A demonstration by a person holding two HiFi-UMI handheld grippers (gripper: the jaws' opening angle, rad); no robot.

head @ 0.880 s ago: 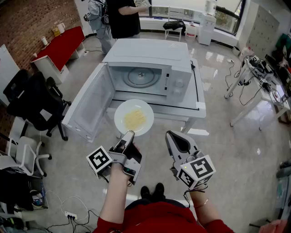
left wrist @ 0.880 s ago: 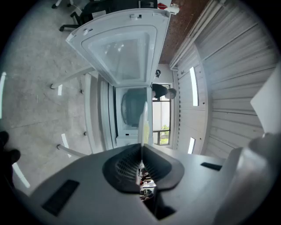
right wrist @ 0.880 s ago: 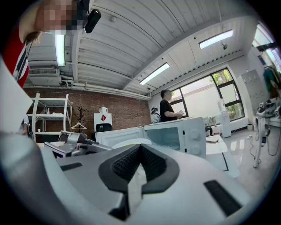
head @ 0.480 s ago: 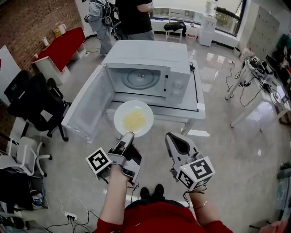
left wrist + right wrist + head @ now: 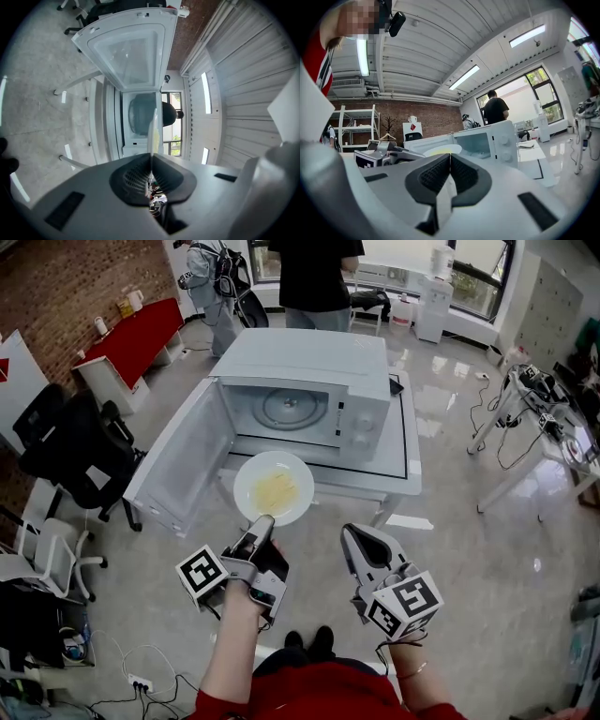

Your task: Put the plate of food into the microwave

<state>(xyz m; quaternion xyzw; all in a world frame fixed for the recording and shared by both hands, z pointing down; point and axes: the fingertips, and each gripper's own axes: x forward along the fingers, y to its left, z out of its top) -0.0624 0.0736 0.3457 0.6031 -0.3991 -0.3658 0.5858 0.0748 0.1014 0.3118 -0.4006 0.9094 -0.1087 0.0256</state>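
Plate [image 5: 274, 486]: there is one, white and round, with a patch of yellow food [image 5: 275, 490] in its middle. It hangs in the air just in front of the microwave's mouth, over the front edge of the table [image 5: 405, 463], and is not inside yet. The left gripper [image 5: 263, 520] pinches the plate's near rim. In the left gripper view the plate [image 5: 153, 132] shows edge-on, with the two dark pads closed onto it.

One microwave [image 5: 314, 357] stands on the white table. Its door [image 5: 178, 460] is swung wide to the left, and the round glass turntable [image 5: 294, 409] shows in the lit cavity.

There are two grippers, each with a marker cube. The left forearm is bare and reaches forward from the red-clad body. Its gripper points up toward the oven, with the cube turned out to the left.

The right gripper [image 5: 352, 532] is held back near the body and apart from the plate, with its cube toward the person. Its jaws are pressed together with nothing between them. In the right gripper view the plate [image 5: 443, 150] and the microwave [image 5: 487, 138] lie beyond its tips.

Two people [image 5: 319, 273] stand behind the table. A red bench [image 5: 131, 334] runs along the brick wall, and a black office chair [image 5: 70, 451] sits at the left.
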